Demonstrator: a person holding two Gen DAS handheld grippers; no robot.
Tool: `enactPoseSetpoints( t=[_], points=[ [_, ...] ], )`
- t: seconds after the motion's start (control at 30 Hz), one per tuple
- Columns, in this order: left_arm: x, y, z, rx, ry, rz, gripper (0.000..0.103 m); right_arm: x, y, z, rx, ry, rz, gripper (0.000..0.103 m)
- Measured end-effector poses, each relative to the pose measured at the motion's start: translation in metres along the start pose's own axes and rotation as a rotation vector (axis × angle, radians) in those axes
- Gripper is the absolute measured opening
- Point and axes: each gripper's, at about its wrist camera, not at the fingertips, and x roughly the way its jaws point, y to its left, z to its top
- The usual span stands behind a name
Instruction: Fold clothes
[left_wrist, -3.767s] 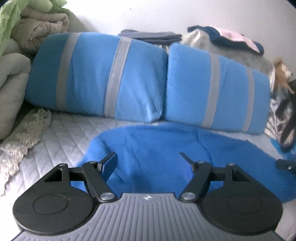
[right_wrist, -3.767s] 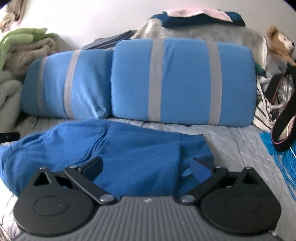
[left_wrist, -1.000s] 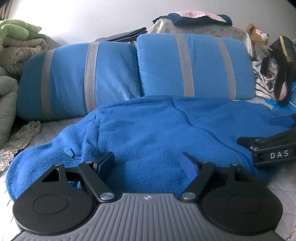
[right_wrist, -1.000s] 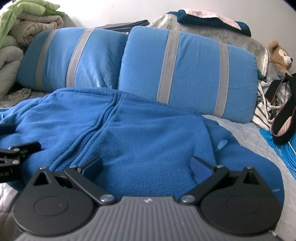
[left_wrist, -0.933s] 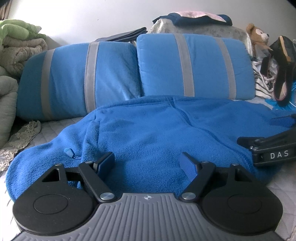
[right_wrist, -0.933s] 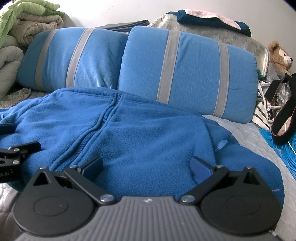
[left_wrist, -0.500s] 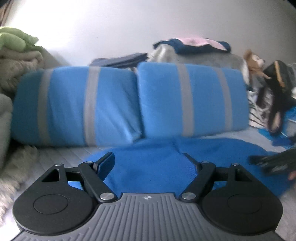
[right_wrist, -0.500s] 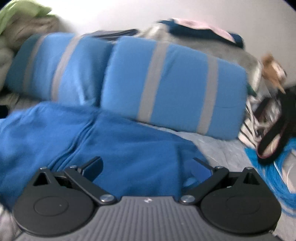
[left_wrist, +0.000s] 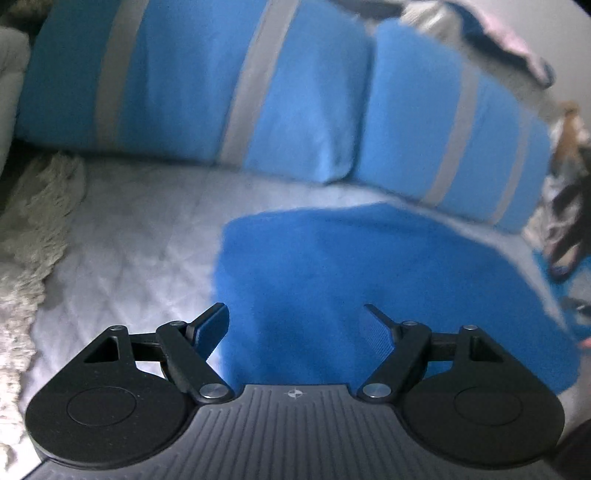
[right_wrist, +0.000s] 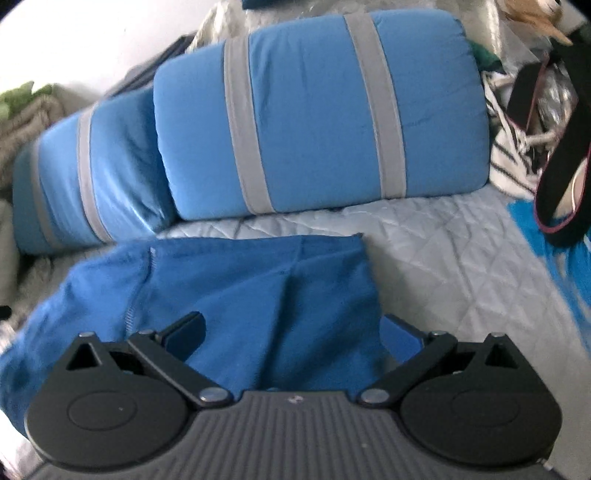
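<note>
Your left tool (left_wrist: 293, 319) is all black linkage over a grey ribbed housing with a small cross-in-circle mark at its top centre. Two round black discs flank that housing, each with a shallow circular recess. Silver rivets pin the angled link arms, smaller screws sit at the outer triangle-cut brackets, and the fingers (left_wrist: 212, 326) wear blue textured pads. Your right tool (right_wrist: 293, 332) is built the same: grey ribs, black discs, silver pivots, blue-faced fingers (right_wrist: 400, 338).
</note>
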Motion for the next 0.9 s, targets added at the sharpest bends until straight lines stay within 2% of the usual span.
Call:
enactPoseSetpoints(
  t=[0.1,0.2,0.3,0.4,0.47,0.6,0.7,0.9],
  points=[
    [0.003,0.018,0.001,-0.009,0.014,-0.023,0.078,0.007,-0.015,0.007,0.007,0.036,0.077,0.103],
    [0.004,0.040,0.000,-0.105,0.011,-0.076,0.078,0.013,-0.034,0.011,0.065,0.084,0.141,0.103],
    [0.004,0.059,-0.002,-0.183,-0.014,-0.172,0.077,0.017,-0.053,0.014,0.107,0.112,0.171,0.103],
    [0.008,0.074,-0.002,-0.237,-0.015,-0.192,0.077,0.023,-0.077,0.014,0.178,0.137,0.212,0.103],
    [0.015,0.084,-0.001,-0.272,0.001,-0.199,0.077,0.030,-0.093,0.013,0.241,0.161,0.259,0.103],
    [0.032,0.103,-0.001,-0.319,0.062,-0.281,0.077,0.052,-0.124,0.005,0.381,0.249,0.362,0.103],
    [0.046,0.112,-0.004,-0.333,0.093,-0.336,0.077,0.066,-0.136,-0.002,0.398,0.292,0.386,0.103],
    [0.074,0.127,-0.011,-0.375,0.160,-0.497,0.077,0.090,-0.152,-0.011,0.455,0.348,0.502,0.103]
  ],
)
